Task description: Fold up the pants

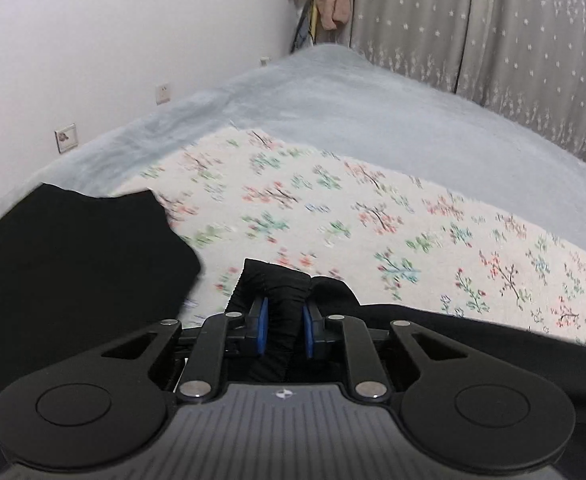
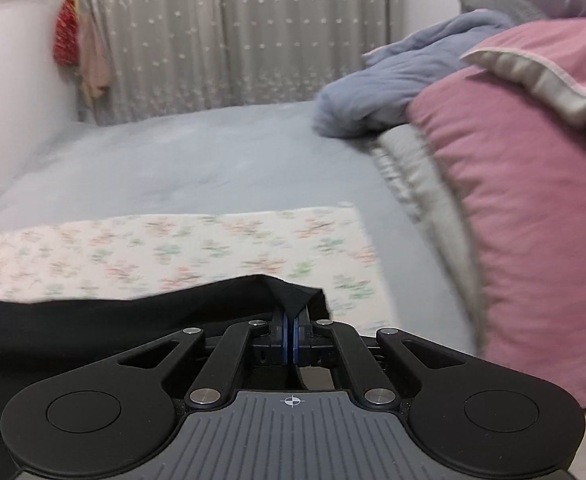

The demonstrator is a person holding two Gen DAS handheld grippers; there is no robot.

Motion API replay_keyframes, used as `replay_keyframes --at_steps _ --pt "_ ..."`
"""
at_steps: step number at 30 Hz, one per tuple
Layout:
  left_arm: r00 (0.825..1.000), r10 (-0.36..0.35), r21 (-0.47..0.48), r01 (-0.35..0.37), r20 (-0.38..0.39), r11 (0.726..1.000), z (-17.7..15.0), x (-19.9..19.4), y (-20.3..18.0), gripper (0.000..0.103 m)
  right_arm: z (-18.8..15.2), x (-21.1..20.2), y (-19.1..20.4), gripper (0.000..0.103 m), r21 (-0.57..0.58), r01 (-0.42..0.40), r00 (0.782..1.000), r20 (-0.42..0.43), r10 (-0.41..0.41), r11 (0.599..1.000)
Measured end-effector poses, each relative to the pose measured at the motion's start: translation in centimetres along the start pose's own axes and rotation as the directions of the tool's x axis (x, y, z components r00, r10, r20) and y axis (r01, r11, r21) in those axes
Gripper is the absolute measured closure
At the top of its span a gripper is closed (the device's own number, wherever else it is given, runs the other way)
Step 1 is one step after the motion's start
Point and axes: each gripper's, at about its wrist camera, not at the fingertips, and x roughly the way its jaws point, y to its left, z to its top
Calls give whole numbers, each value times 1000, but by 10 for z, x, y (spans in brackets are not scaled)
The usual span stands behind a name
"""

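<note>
Black pants [image 1: 73, 248] pinched by left gripper [image 1: 285, 330] and right gripper [image 2: 292, 338], both closed on fabric; edge raised over floral mat [image 1: 333, 208], folding barely begun.

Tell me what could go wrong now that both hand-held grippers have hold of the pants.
1. The right hand-held gripper pinches only a thin corner of the pants; it may slip out on lifting.
2. The left hand-held gripper clamps a thick bunched wad, so the fold could come out creased.
</note>
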Motion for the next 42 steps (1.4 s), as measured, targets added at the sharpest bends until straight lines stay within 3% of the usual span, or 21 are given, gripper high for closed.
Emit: replay_keyframes --at_steps 3,6,8,10,11,12,13,15,17,19,25,26,27,29,32,34,37,39,41,42 --pt "999 13 24 -12 -32 1000 -4 17 -18 86 -14 38 -12 102 7 61 993 -101 -60 998" --pt "1000 25 40 -24 -16 999 -1 26 -23 85 -52 93 -23 102 34 100 965 -246 -89 994" --pt "1000 18 35 -18 -9 999 2 24 -19 83 -76 109 -21 100 23 101 967 -236 -93 995" --pt "1000 -1 41 2 -27 999 3 26 -10 65 -82 105 -20 95 28 91 978 -190 -84 995" --pt "999 0 35 1 -34 999 3 26 -4 56 -81 103 -22 92 30 69 979 -192 -62 997" --pt "999 13 19 -12 -31 1000 5 25 4 37 -77 102 -25 85 22 48 977 -208 -42 999" --pt "1000 25 0 -25 -19 1000 5 22 11 28 -71 99 -29 78 17 41 977 -210 -36 999" --pt "1000 14 -52 -14 -9 999 9 15 25 25 -56 92 -37 46 41 60 988 -146 -53 997" --pt "1000 -12 -108 10 -16 994 14 11 35 22 -40 96 -45 40 102 41 993 -111 -29 994" --pt "999 -36 -113 32 -33 993 19 10 39 16 -26 111 -44 41 116 43 990 -135 -27 992" --pt "993 -56 12 57 -100 998 18 18 21 13 -5 165 -17 46 108 31 986 -165 -13 994" --pt "992 -62 34 66 -113 997 16 22 17 13 -6 174 -13 63 101 40 982 -188 -20 994" --pt "991 -58 64 66 -118 996 15 25 12 13 -9 181 -8 89 81 48 977 -213 -30 996" --pt "992 -18 120 33 -127 992 12 34 1 13 -14 184 1 103 23 73 977 -204 -67 997" --pt "986 42 159 -16 -163 987 7 54 -12 29 -8 186 12 103 -31 136 974 -179 -139 990" --pt "986 27 185 4 -164 983 3 61 -22 54 -1 184 13 103 -49 206 966 -146 -211 977" --pt "988 71 268 -33 -135 963 -5 64 -37 63 11 181 9 103 -34 263 959 -105 -265 964" --pt "988 59 239 -24 -140 971 -2 62 -31 64 12 182 11 103 -45 234 965 -113 -237 971" --pt "989 62 239 -28 -136 971 3 57 -28 63 5 183 16 103 -78 179 970 -151 -189 981" --pt "990 69 245 -37 -125 969 6 54 -27 54 0 182 16 103 -84 149 971 -174 -162 985"
